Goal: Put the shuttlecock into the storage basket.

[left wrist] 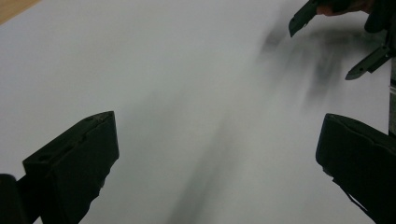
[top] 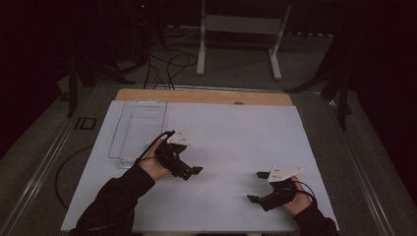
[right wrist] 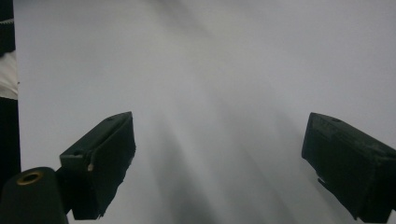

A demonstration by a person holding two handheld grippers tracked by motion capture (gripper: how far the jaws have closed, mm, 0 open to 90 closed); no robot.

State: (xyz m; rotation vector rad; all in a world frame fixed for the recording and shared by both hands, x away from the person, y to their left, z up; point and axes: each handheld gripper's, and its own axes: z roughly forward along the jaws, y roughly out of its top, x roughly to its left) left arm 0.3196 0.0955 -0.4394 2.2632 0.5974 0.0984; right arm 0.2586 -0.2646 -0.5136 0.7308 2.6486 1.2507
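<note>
A broad white rectangular tabletop with a strip of bare wood along its far edge carries everything here, standing on a grey floor in a dim room. Beyond it stands a white metal frame with two legs, and black cables lie looped on the floor near the far left corner. On the far left part of the tabletop rests a clear plastic rectangular tray, long side running away from the person, with nothing visible inside it. Just beside the tray's near right corner, the left tool is held in a dark-sleeved hand, pointing right toward the middle; its jaws stand wide apart with only bare white surface between them in the left gripper view. The right tool sits near the front right, well apart from the tray, pointing left, and is likewise spread wide and holding nothing, as the right gripper view shows. The two tools face each other across bare tabletop.
</note>
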